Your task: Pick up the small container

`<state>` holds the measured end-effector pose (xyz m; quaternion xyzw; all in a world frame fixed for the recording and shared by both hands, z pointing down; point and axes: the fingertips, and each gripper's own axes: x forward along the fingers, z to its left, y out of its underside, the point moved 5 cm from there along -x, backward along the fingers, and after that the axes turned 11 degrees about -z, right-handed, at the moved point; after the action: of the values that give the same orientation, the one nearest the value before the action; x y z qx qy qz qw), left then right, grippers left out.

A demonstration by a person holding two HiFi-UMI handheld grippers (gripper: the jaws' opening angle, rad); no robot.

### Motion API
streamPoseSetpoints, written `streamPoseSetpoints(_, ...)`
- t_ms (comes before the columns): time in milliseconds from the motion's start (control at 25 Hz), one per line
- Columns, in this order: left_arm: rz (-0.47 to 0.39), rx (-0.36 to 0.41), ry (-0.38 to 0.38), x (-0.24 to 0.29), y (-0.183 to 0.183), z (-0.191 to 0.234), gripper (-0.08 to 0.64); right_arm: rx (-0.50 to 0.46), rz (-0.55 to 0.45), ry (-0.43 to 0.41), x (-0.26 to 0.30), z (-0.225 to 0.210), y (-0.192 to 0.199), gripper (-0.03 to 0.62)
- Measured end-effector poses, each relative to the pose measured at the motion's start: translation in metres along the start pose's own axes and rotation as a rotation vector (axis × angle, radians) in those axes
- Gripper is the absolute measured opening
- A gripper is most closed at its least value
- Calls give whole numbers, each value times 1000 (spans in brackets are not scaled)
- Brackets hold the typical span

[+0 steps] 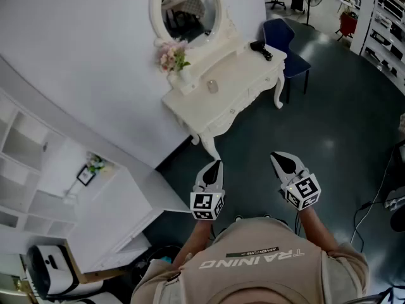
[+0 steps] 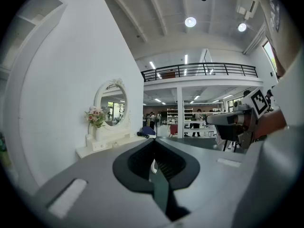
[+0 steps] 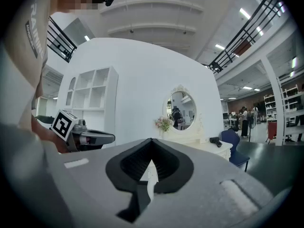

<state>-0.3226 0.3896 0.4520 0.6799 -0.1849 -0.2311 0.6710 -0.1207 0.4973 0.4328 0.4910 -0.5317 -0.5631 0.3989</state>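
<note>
The small container [image 1: 212,86], a pale rounded jar, stands near the middle of the white dressing table [image 1: 243,84], several steps ahead of me. My left gripper [image 1: 214,166] and right gripper [image 1: 283,162] are held side by side at waist height, well short of the table, both pointing toward it. Each has its jaws shut with nothing between them. The left gripper view shows its closed tips [image 2: 153,167] with the table far off at the left. In the right gripper view the closed tips [image 3: 150,168] point at the table and mirror [image 3: 181,109].
On the table are an oval mirror [image 1: 187,8], a vase of pink flowers [image 1: 172,57] and a black hair dryer [image 1: 261,49]. A blue chair [image 1: 289,46] stands at its right end. White shelving [image 1: 28,163] lines the left wall. Cables [image 1: 380,201] lie on the dark floor at right.
</note>
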Motion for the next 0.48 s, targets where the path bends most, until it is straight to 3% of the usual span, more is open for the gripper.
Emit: streamPoseSetpoints(480,51,-52,67,6,31,52,18,14,52,48,44,20,33,3)
